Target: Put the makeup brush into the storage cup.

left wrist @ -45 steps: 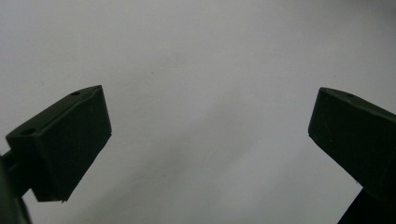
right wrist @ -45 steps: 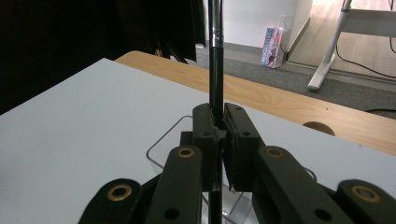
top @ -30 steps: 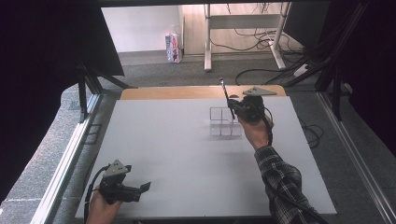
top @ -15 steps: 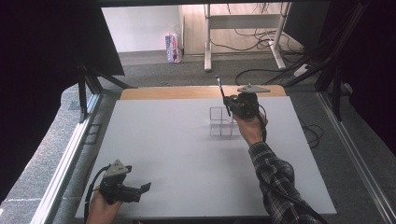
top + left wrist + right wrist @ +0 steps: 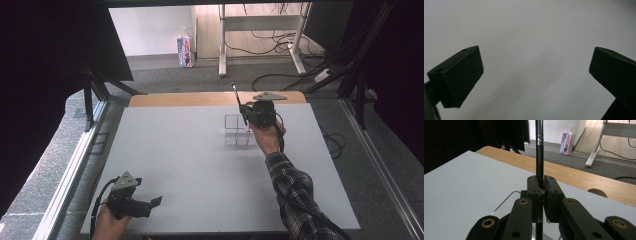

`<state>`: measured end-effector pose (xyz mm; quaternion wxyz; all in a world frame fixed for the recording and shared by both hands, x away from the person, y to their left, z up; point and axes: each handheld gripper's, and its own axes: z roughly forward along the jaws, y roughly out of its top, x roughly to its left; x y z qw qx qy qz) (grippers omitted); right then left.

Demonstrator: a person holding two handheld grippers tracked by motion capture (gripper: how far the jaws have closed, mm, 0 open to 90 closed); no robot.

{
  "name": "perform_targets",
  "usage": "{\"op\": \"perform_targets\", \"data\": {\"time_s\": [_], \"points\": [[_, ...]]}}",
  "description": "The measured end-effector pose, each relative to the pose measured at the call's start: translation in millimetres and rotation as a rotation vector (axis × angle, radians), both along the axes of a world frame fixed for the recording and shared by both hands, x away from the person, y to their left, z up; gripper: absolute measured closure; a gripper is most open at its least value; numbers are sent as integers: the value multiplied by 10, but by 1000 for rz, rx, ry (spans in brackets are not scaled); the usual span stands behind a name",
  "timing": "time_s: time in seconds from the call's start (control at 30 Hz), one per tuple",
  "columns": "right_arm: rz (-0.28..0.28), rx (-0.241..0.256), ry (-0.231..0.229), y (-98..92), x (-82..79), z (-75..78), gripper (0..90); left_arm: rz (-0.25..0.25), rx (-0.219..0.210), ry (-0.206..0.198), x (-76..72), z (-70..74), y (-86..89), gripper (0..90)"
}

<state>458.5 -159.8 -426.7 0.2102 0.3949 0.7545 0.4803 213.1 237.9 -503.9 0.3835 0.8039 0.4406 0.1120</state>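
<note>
Right claw clamped on upright pen, over clear organizer, left claw wide.

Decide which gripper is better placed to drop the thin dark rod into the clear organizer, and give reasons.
Right. The right gripper already clamps the rod upright just above the clear organizer. The left gripper sits open at the table's near edge.

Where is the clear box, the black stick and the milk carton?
clear box [image 5: 236, 131], high view, its near wall.
black stick [image 5: 539, 157], right gripper view, its shaft above the jaws.
milk carton [image 5: 185, 51], high view, its front face.
</note>
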Motion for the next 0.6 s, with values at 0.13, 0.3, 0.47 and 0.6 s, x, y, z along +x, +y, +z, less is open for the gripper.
{"op": "perform_targets", "data": {"time_s": [0.13,0.3,0.47,0.6], "points": [[-1,-5,3,1,5,-33,834,1,-1,0,0,-1,2,0],[-3,-10,7,-3,18,-90,834,-2,-2,-1,1,0,3,0],[-7,-14,16,-8,31,-145,834,0,0,1,0,-1,1,0],[-8,-16,24,-17,28,-197,834,-2,-1,0,1,-1,3,0]]}}
